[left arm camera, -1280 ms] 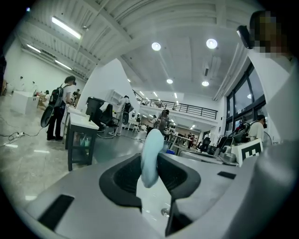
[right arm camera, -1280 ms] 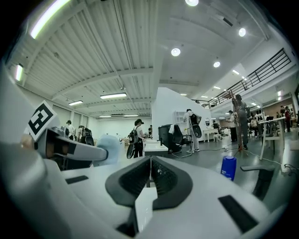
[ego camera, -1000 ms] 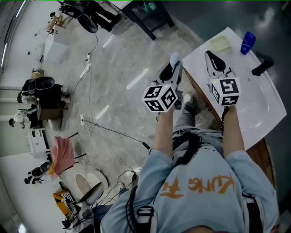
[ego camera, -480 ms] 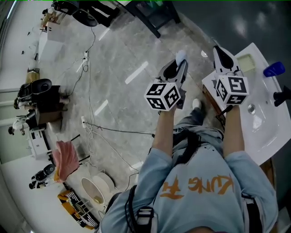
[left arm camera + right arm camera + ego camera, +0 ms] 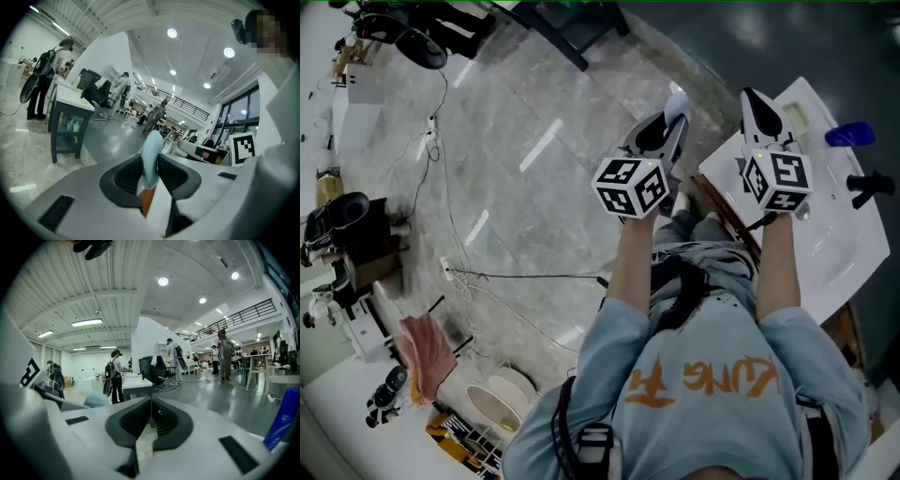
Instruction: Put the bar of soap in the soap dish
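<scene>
Both forearms [image 5: 630,253] stretch forward, left gripper [image 5: 672,112] clamping the pale-blue soap bar [image 5: 151,150], right gripper [image 5: 754,97] closed, empty

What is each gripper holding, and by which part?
Left gripper pinches the soap bar by its lower end, across its flat faces; right gripper holds nothing.

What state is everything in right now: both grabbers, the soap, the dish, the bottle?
Left gripper: shut on the soap.
Right gripper: shut, empty.
Soap: held on edge, clear of the sink.
Soap dish: looks empty.
Bottle: upright.
</scene>
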Demonstrator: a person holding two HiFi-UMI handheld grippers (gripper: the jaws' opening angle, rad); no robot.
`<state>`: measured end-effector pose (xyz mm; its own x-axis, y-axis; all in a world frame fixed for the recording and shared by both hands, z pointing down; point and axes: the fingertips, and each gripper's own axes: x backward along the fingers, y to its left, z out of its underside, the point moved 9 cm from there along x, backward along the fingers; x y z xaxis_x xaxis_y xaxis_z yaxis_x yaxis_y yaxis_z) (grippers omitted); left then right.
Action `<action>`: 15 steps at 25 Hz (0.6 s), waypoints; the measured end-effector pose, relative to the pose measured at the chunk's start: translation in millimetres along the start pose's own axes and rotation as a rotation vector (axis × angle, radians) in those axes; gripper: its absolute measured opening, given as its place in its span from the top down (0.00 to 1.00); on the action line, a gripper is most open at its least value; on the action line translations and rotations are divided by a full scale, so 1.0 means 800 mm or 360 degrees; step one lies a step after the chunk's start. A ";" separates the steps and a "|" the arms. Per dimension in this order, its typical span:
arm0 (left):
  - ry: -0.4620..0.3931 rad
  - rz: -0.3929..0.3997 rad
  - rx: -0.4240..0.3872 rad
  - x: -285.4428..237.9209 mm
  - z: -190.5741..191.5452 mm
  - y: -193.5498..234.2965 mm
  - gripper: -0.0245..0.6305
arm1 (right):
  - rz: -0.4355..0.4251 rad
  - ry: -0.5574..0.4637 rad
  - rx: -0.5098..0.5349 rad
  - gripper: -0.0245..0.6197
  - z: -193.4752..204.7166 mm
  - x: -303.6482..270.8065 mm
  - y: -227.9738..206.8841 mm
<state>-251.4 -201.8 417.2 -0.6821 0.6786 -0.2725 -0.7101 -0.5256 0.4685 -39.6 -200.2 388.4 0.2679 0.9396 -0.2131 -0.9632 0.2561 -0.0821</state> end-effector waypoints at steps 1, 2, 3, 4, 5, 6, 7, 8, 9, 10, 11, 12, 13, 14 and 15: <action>0.0031 0.0025 -0.0021 -0.009 0.001 -0.004 0.77 | 0.0032 0.0015 0.0001 0.92 0.001 0.003 -0.006; 0.0064 0.0049 -0.0045 -0.018 0.003 -0.008 0.77 | 0.0059 0.0031 0.0003 0.92 0.003 0.005 -0.012; 0.0092 0.0074 -0.0056 -0.027 0.006 -0.012 0.77 | 0.0082 0.0046 0.0005 0.92 0.006 0.008 -0.018; 0.0111 0.0105 -0.0045 -0.036 0.011 -0.016 0.77 | 0.0103 0.0060 0.0006 0.92 0.009 0.012 -0.024; 0.0121 0.0145 -0.0014 -0.046 0.015 -0.021 0.78 | 0.0128 0.0071 0.0006 0.92 0.012 0.017 -0.032; 0.0127 0.0189 0.0026 -0.057 0.019 -0.026 0.78 | 0.0157 0.0081 0.0005 0.92 0.014 0.023 -0.042; 0.0136 0.0232 0.0062 -0.067 0.023 -0.032 0.78 | 0.0191 0.0092 0.0000 0.92 0.017 0.029 -0.053; 0.0154 0.0269 0.0087 -0.077 0.028 -0.038 0.78 | 0.0229 0.0107 -0.0009 0.92 0.020 0.037 -0.064; 0.0179 0.0301 0.0099 -0.087 0.033 -0.046 0.78 | 0.0269 0.0121 -0.0021 0.92 0.024 0.045 -0.076; 0.0206 0.0329 0.0101 -0.098 0.038 -0.053 0.78 | 0.0306 0.0134 -0.0032 0.92 0.028 0.052 -0.089; 0.0236 0.0358 0.0097 -0.110 0.042 -0.060 0.78 | 0.0339 0.0145 -0.0042 0.92 0.033 0.058 -0.101; 0.0270 0.0390 0.0089 -0.122 0.047 -0.066 0.78 | 0.0367 0.0158 -0.0051 0.92 0.038 0.063 -0.112; 0.0308 0.0427 0.0078 -0.132 0.052 -0.073 0.78 | 0.0389 0.0173 -0.0062 0.92 0.044 0.069 -0.121; 0.0348 0.0464 0.0064 -0.141 0.058 -0.080 0.78 | 0.0407 0.0190 -0.0073 0.92 0.051 0.075 -0.129; 0.0384 0.0499 0.0048 -0.149 0.064 -0.088 0.78 | 0.0422 0.0205 -0.0084 0.92 0.057 0.082 -0.137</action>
<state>-111.0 -219.5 460.0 -0.8890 0.3457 -0.3004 -0.4580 -0.6701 0.5841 82.1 -156.2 427.5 0.0108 0.9347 -0.3553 -0.9983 -0.0100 -0.0568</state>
